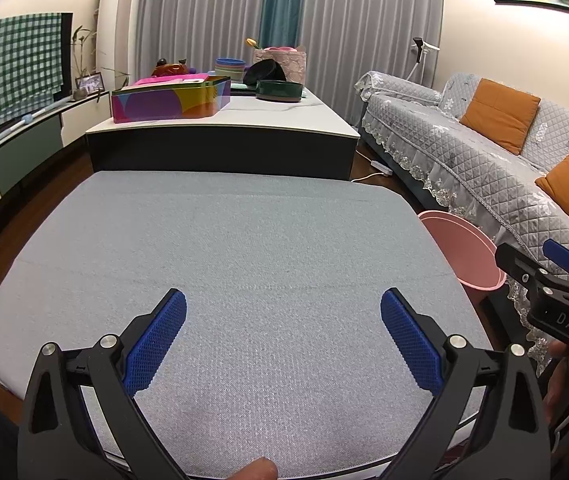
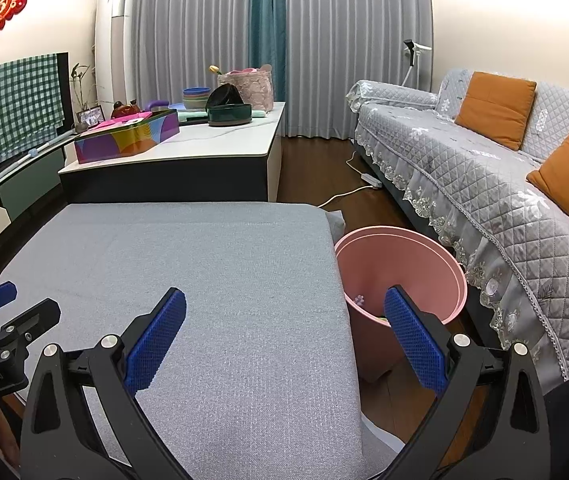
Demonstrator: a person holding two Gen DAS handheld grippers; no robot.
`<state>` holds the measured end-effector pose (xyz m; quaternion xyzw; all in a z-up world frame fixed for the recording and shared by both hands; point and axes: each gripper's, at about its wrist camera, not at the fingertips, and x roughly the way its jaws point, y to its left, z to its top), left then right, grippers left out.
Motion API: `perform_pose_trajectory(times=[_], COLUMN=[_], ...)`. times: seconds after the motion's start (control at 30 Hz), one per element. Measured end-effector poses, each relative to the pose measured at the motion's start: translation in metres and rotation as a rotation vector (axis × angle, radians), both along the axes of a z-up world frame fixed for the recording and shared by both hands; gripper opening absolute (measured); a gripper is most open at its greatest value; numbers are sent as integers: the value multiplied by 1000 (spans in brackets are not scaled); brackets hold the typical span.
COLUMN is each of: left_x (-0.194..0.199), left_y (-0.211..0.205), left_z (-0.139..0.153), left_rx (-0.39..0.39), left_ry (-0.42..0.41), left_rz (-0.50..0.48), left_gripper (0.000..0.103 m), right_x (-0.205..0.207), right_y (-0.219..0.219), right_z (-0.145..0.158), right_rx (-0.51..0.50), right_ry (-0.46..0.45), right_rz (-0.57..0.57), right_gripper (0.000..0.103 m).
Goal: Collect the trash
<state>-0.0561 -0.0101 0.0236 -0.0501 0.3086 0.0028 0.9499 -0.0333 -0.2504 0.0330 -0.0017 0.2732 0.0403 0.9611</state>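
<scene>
Black grippers (image 1: 283, 336), blue textured pads (image 1: 156, 344)

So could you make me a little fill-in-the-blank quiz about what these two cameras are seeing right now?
1. The bin on the floor beside the grey mat is coloured ____.
2. The cushions on the sofa are coloured ____.
3. The fingers of the left gripper stand ____, holding nothing.
4. The cloth draped over the screen at the left has a ____ pattern.

Missing words: pink; orange; open; checked
</scene>
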Motion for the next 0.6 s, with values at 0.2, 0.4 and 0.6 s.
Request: perform_pose_trajectory(times=[0.2,0.4,0.6], left_x=[0,0,0], left_y=[0,0,0], left_z=[0,0,1], left_rx=[-2,-2,-5], left_ry=[-1,0,1], left_rz=[1,-3,1], left_gripper=[95,95,95], right_x=[0,0,0], right_y=[1,1,1], right_z=[0,0,0], right_rx=[-1,-1,-1], right_ry=[0,-1,1], right_rz=[0,0,0], right_gripper=[98,98,98])
